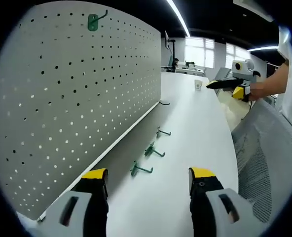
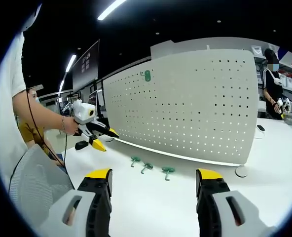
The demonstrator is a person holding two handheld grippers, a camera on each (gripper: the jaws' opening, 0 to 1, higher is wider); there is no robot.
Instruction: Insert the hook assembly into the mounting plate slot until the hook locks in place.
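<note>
Ahead of the left gripper (image 1: 148, 180), whose jaws are standing wide apart with nothing between them, three green hooks are lying in a row on the white desk (image 1: 195, 128). Nearest hook (image 1: 140, 169) is sitting just beyond the fingertips and a little toward the left jaw; middle hook (image 1: 153, 151) and far hook (image 1: 162, 132) are trailing away past it. Pegboard (image 1: 77, 94) is rising to the gripper's left, already carrying one mounted hook (image 1: 93, 21) near its upper edge.

Right gripper (image 2: 153, 182) is likewise gaping open and empty, facing the pegboard front-on with the same three hooks lying ahead of it, between its fingertips and the board's foot. A person's hand is holding it well off to the side of the board.

Judgement: step in hand is picking up a hook; none is grasped yet. To do it well: approach the nearest hook low, close on its flat base plate rather than the thin prong, keep the prong pointing outward, then line the back tabs up with the holes squarely before pressing in.
</note>
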